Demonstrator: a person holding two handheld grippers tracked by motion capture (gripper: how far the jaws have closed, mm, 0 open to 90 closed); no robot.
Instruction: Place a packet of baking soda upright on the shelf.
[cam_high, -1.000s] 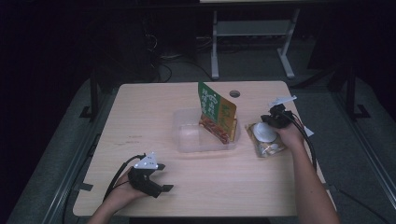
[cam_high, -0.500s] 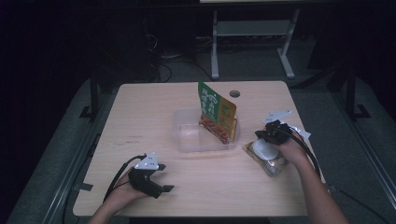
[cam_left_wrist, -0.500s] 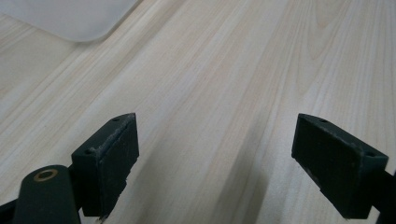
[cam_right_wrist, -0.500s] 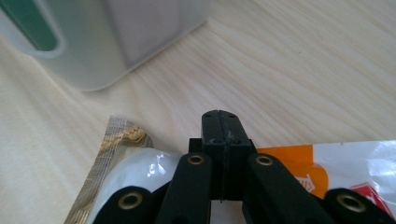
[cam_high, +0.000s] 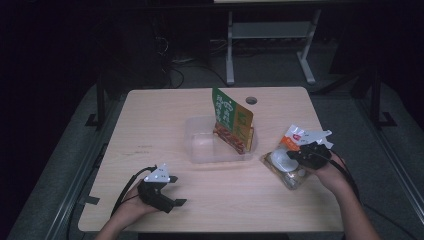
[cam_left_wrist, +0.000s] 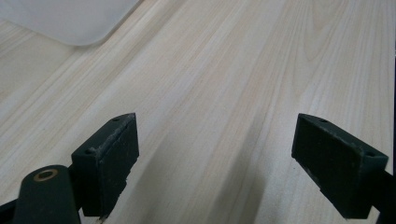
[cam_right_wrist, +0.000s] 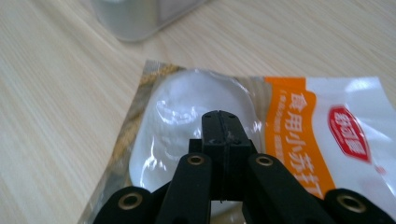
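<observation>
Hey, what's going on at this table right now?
A person is working at a wooden table with a gripper in each hand. The right gripper is shut, its fingers pinched together over a clear bag of white powder with an orange label; whether it pinches the film is unclear. The left gripper sits open over bare wood. A green snack bag stands in a clear plastic tub mid-table.

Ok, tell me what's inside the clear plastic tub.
The clear tub holds a green and orange packet, standing tilted against its right end. The left part looks bare. The packet's bottom edge, and anything behind it, is covered.
</observation>
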